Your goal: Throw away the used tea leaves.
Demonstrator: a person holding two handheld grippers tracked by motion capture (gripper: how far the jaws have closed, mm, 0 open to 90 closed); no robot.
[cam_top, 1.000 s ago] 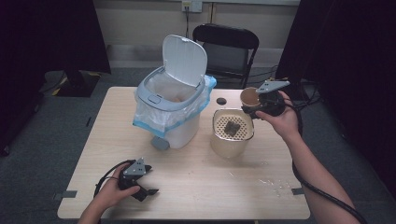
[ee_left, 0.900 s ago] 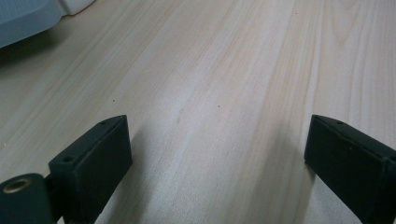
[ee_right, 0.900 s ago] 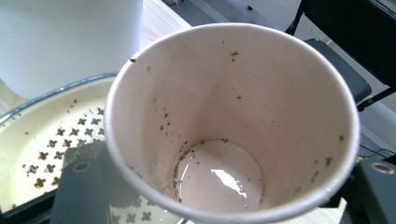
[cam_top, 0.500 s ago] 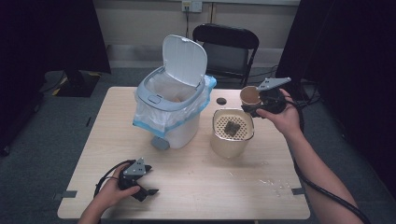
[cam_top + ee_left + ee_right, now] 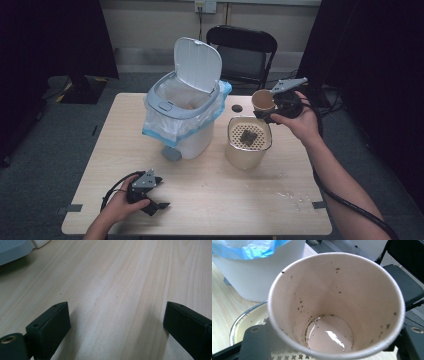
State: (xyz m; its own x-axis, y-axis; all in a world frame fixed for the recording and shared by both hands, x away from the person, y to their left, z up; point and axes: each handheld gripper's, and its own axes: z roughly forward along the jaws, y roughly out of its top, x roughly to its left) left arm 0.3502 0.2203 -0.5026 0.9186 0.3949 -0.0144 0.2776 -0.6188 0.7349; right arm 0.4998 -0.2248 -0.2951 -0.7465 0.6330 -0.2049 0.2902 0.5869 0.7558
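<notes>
The right tongs (image 5: pixel 267 107) pinch a paper cup (image 5: pixel 263 100) by its sides, holding it upright in the air just above the far rim of the cream strainer pot (image 5: pixel 247 150); a little brown liquid (image 5: pixel 329 333) lies in its bottom. The left tongs (image 5: pixel 155 197) rest spread on the bench (image 5: pixel 225 200), gripping nothing. The white bin (image 5: pixel 182 120) stands open nearby.
</notes>
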